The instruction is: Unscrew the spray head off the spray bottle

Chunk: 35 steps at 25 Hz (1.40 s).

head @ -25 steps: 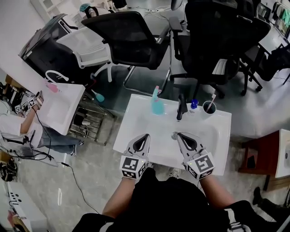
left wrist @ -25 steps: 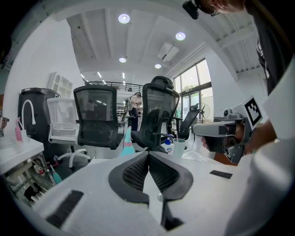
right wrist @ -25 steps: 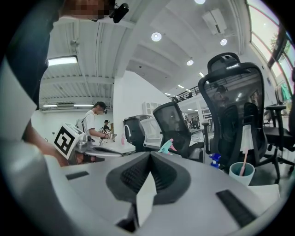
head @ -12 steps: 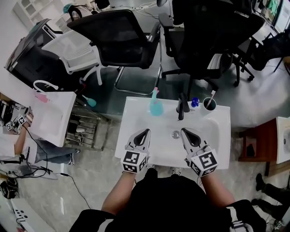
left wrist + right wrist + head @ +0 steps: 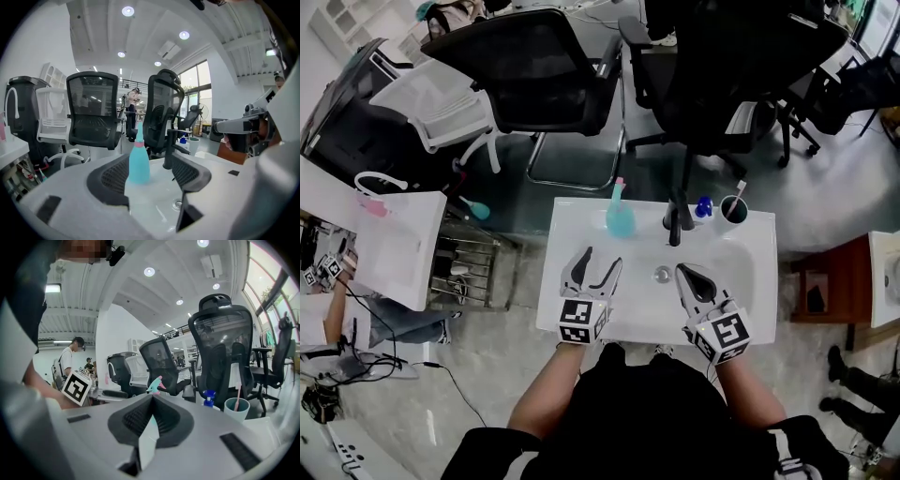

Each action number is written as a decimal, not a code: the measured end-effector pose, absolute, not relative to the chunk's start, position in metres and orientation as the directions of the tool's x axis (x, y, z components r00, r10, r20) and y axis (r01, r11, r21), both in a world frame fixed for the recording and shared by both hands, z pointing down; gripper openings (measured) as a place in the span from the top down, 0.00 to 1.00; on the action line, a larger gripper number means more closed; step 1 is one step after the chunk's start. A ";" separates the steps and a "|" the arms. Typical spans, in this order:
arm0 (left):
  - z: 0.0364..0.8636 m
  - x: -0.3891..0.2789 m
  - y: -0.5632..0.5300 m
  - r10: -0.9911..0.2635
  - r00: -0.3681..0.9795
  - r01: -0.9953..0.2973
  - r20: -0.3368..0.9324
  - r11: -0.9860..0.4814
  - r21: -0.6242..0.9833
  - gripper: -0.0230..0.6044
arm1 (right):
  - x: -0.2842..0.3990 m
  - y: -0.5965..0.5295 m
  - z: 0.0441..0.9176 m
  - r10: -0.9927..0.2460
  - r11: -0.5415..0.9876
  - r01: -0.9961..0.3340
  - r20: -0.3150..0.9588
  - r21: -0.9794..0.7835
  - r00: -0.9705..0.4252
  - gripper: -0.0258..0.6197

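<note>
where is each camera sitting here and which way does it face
Head view: on the person's head, looking steeply down at the white sink; shows both forearms, the left hand-held gripper, jaws opening and empty, and the shut right hand-held gripper.
Left gripper view: rides the left one, facing forward past its jaws at the teal spray bottle and black faucet.
Right gripper view: rides the right one, facing an office chair past its closed jaws.
Shared: both gripper views show the spray bottle.

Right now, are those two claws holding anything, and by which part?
Nothing is held. The left gripper is opening its jaws with nothing between them; the right gripper is shut and empty.
</note>
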<state>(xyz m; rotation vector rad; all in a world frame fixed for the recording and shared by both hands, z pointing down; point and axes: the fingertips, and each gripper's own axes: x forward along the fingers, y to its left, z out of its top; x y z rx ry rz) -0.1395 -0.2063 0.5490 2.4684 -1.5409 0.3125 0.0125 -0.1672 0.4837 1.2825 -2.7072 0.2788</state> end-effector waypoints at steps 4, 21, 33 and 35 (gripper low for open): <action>0.561 -0.135 -0.224 -0.863 0.405 -0.911 0.302 -0.408 0.056 0.29 | 0.016 -0.172 0.491 -0.753 0.615 -0.780 0.211 -0.112 -0.624 0.95; 0.641 -0.114 -0.314 -0.849 0.356 -0.928 0.392 -0.372 0.037 0.18 | 0.019 -0.189 0.530 -0.734 0.610 -0.782 0.281 -0.131 -0.619 0.95; 0.665 -0.097 -0.349 -0.841 0.347 -0.917 0.416 -0.396 -0.035 0.19 | 0.012 -0.198 0.529 -0.712 0.620 -0.770 0.303 -0.151 -0.633 0.95; 0.668 -0.097 -0.351 -0.843 0.340 -0.920 0.417 -0.389 -0.038 0.19 | 0.013 -0.195 0.530 -0.708 0.616 -0.771 0.313 -0.162 -0.632 0.95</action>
